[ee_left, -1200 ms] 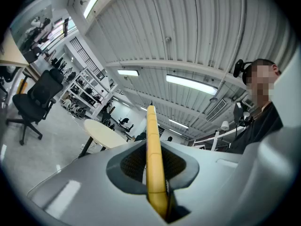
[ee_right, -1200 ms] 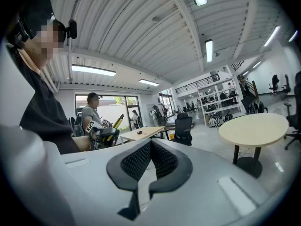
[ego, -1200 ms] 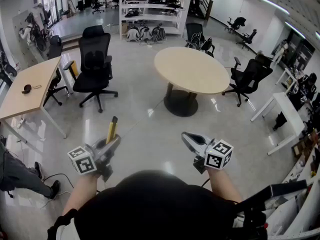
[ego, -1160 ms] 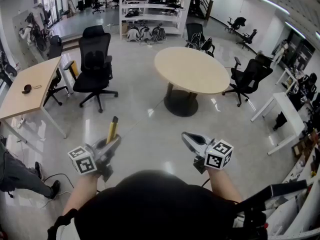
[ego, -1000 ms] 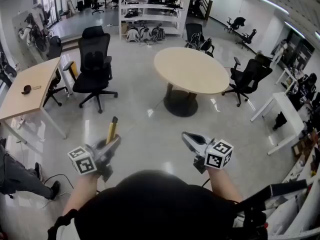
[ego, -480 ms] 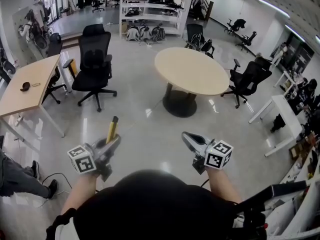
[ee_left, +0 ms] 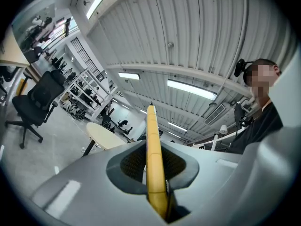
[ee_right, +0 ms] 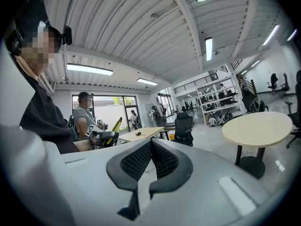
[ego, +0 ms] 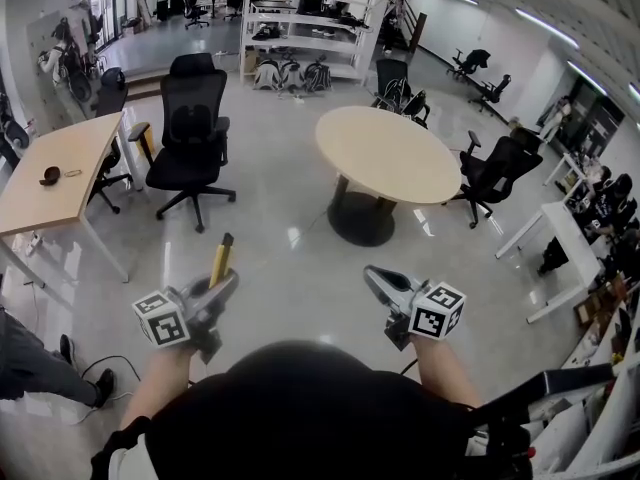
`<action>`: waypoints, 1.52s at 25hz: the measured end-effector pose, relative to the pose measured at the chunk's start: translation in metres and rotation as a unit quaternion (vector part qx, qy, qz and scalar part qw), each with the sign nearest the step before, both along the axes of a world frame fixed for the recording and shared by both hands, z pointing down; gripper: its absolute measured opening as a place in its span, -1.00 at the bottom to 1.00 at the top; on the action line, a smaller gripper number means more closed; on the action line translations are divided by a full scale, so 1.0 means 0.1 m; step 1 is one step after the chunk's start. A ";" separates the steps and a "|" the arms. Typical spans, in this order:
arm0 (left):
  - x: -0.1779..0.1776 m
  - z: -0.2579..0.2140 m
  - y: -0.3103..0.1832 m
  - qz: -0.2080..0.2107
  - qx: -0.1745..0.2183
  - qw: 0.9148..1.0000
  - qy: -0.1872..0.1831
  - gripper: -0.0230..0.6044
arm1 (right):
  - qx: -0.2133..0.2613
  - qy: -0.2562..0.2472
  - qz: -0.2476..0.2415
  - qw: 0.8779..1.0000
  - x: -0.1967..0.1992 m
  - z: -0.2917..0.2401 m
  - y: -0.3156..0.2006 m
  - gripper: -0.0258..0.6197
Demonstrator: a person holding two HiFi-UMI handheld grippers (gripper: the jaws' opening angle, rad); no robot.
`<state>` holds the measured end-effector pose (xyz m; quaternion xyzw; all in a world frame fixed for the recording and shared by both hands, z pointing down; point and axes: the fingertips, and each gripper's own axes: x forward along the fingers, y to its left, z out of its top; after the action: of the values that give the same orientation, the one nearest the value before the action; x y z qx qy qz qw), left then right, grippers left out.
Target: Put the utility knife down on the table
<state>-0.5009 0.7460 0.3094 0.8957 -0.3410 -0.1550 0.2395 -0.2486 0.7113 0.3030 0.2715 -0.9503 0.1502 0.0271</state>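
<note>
At 7 o'clock of the head view, the left gripper (ego: 222, 286) pinches the knife (ego: 221, 260). The right gripper (ego: 381, 281), at 5 o'clock, is pressed together and empty. Against a second ago, the round table (ego: 385, 153) sits slightly lower and rightward while both grippers are unchanged, so the carry likely continues and the put-down has not begun. Knife: slim yellow body, dark tip, projecting toward 12 o'clock, clear of any table.

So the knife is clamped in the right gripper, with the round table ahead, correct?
No. The knife is clamped in the left gripper, as the left gripper view shows; the right gripper is empty. The round table is ahead.
</note>
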 end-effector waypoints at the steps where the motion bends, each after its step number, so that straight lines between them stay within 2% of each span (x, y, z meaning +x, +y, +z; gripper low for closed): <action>1: -0.08 0.00 -0.03 0.000 0.001 1.000 0.001 -0.77 | 0.001 0.000 0.002 1.000 -0.07 -0.01 -0.03 -0.87; 6: -0.46 -0.06 -0.20 0.005 0.006 1.000 0.007 -0.77 | 0.001 0.000 0.012 1.000 -0.39 -0.07 -0.16 -0.87; 10: -0.63 -0.02 -0.31 0.016 0.004 1.000 0.012 -0.77 | -0.005 0.006 0.026 1.000 -0.54 -0.05 -0.23 -0.87; 22: -0.72 0.26 -0.71 0.042 -0.017 0.999 0.024 -0.77 | -0.026 0.015 0.042 0.999 -0.68 0.14 -0.57 -0.87; 26: -0.55 0.31 -0.91 0.036 -0.020 0.999 0.018 -0.77 | -0.031 0.001 0.033 0.999 -0.54 0.23 -0.84 -0.87; 30: -0.27 0.28 -1.15 0.019 -0.025 0.999 -0.010 -0.77 | -0.033 -0.016 0.010 0.999 -0.31 0.30 -1.19 -0.87; 38: 0.60 -0.01 -1.65 -0.020 -0.013 0.999 -0.024 -0.77 | -0.012 -0.029 -0.040 0.999 0.45 0.07 -1.88 -0.87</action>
<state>-0.4411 0.5811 0.3085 0.8892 -0.3660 -0.1338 0.2397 -0.2033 0.5231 0.3100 0.2288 -0.9588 0.1681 0.0088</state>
